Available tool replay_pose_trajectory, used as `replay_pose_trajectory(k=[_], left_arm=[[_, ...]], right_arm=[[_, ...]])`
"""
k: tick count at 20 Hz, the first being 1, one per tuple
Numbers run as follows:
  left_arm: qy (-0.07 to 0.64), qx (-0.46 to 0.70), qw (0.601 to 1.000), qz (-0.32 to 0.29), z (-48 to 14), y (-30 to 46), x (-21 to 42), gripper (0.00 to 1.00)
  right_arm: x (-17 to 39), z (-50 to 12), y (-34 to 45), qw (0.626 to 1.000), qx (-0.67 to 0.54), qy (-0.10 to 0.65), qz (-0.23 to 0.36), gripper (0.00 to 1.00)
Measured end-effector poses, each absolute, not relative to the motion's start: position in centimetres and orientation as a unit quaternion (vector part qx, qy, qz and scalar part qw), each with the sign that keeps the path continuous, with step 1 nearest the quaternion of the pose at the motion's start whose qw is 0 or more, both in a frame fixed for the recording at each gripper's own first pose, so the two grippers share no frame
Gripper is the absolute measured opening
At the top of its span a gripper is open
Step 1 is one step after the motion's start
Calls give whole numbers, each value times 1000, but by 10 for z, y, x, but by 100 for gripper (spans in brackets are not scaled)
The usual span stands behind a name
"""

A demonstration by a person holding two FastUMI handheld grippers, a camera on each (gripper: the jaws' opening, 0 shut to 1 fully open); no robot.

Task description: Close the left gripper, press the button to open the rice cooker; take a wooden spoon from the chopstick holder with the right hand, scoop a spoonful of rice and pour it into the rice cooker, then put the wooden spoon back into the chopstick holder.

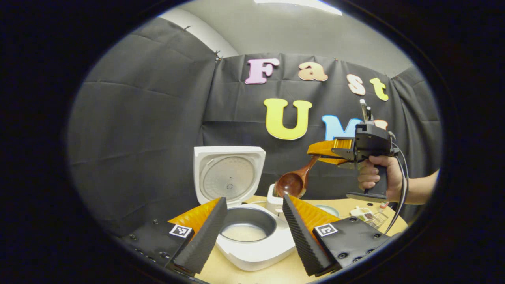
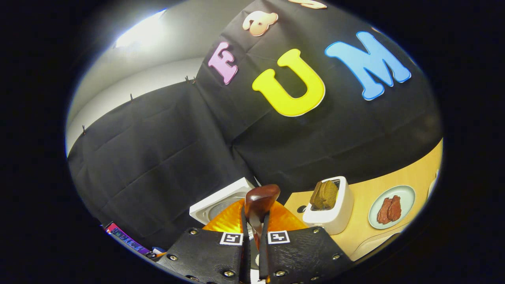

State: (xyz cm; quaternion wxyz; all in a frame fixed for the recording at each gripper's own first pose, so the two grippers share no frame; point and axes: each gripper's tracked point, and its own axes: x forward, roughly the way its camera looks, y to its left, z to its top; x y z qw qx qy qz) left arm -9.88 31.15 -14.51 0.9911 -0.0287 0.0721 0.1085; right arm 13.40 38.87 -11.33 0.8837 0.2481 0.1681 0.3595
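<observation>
The white rice cooker (image 1: 256,252) stands open, its lid (image 1: 229,175) upright, with white contents low in the inner pot (image 1: 244,232). My left gripper (image 1: 254,201) hovers open just in front of the pot, one finger on either side of it. To the right and higher, a hand (image 1: 378,177) holds my right gripper (image 1: 317,153), shut on the handle of the wooden spoon (image 1: 292,183). The spoon's dark bowl hangs tilted down, right of the lid, and looks empty. In the right gripper view my right gripper (image 2: 252,236) clamps the spoon (image 2: 260,199) above the cooker lid (image 2: 219,205).
A white toaster (image 2: 333,213) with brown bread slices sits right of the cooker on the wooden table (image 2: 367,193); it is partly behind the spoon as the toaster (image 1: 273,200). A pale plate (image 2: 406,197) carrying meat lies farther right. Small packets and a bottle (image 1: 373,216) lie under the hand.
</observation>
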Motion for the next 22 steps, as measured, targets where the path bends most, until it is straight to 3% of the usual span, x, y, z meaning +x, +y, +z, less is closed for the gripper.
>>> replay_pose_trajectory(k=[13, 22], left_arm=[[50, -22, 998, 29, -123, 216, -64, 99], [57, -12, 998, -13, -120, 150, -53, 98]], right_arm=[[112, -77, 225, 906, 299, 135, 268, 8], [109, -92, 126, 916, 320, 127, 204, 8]])
